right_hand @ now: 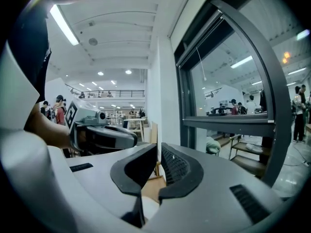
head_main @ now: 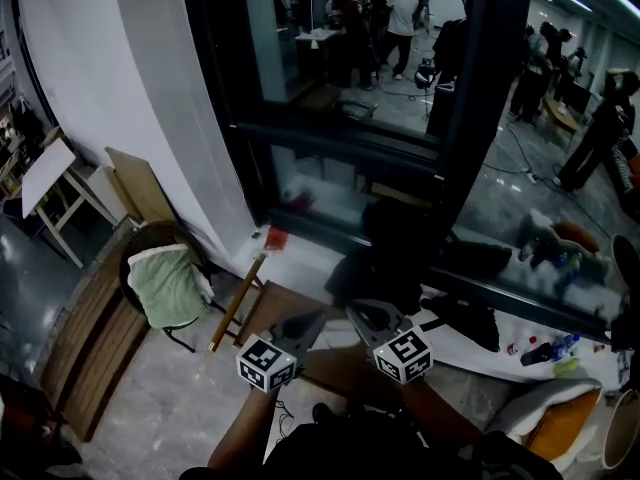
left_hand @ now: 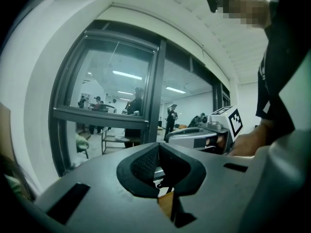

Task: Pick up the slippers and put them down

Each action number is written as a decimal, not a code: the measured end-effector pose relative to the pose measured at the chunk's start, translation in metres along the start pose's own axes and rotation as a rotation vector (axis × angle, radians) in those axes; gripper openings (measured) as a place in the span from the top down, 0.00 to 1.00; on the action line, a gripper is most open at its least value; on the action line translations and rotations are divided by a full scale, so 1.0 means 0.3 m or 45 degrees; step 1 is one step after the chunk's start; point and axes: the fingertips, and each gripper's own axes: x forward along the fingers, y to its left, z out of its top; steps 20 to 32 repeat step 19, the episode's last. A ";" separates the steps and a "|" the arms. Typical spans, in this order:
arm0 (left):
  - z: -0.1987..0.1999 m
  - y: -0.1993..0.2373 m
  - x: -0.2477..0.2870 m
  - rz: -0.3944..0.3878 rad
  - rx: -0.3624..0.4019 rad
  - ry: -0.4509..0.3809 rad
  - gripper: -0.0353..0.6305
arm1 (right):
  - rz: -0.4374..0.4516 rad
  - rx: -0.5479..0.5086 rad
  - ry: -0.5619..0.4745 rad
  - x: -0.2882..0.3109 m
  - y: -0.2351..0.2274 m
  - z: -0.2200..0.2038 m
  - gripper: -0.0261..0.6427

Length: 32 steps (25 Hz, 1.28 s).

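Head view: left tool (head_main: 298,328) and right tool (head_main: 372,316) sit side by side at bottom centre. Both point away from the person toward the dark window frame (head_main: 340,133). Each is carried on a bare forearm.
- Left of them, a chair (head_main: 160,232) with a green cloth (head_main: 168,284) draped on it, near the white wall (head_main: 130,88).
- A wooden stick (head_main: 238,303) lies between the chair and the tools.
- Wooden boards (head_main: 90,338) lie on the floor at far left.
- An orange cushion (head_main: 562,420) is at bottom right, with bottles (head_main: 548,350) just above it.
- People stand beyond the glass.

Slippers: can't pick them out here, the area is too dark and cluttered.

Left gripper view: the left tool's (left_hand: 158,149) pads are together and meet at the tips, with nothing between them. It looks about level at the window. The right tool is just beside it on the right side of the view, its marker cube facing the camera and a hand behind it. No slipper can be made out.

Right gripper view: the right tool's (right_hand: 159,152) pads are closed with only a hairline slit, nothing clamped. The left tool is just beside it on the left side of the view, cube visible. The window frame and glass fill the right side. A bench (right_hand: 252,157) behind the glass carries something pale, too small to identify.
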 end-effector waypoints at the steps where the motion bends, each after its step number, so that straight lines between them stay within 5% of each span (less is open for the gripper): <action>1: -0.003 0.002 -0.004 0.004 0.001 0.001 0.93 | -0.004 0.000 0.005 -0.003 -0.002 -0.005 0.90; 32: -0.044 0.012 -0.016 -0.015 0.046 0.063 0.93 | -0.009 0.030 0.023 0.004 0.037 0.011 0.90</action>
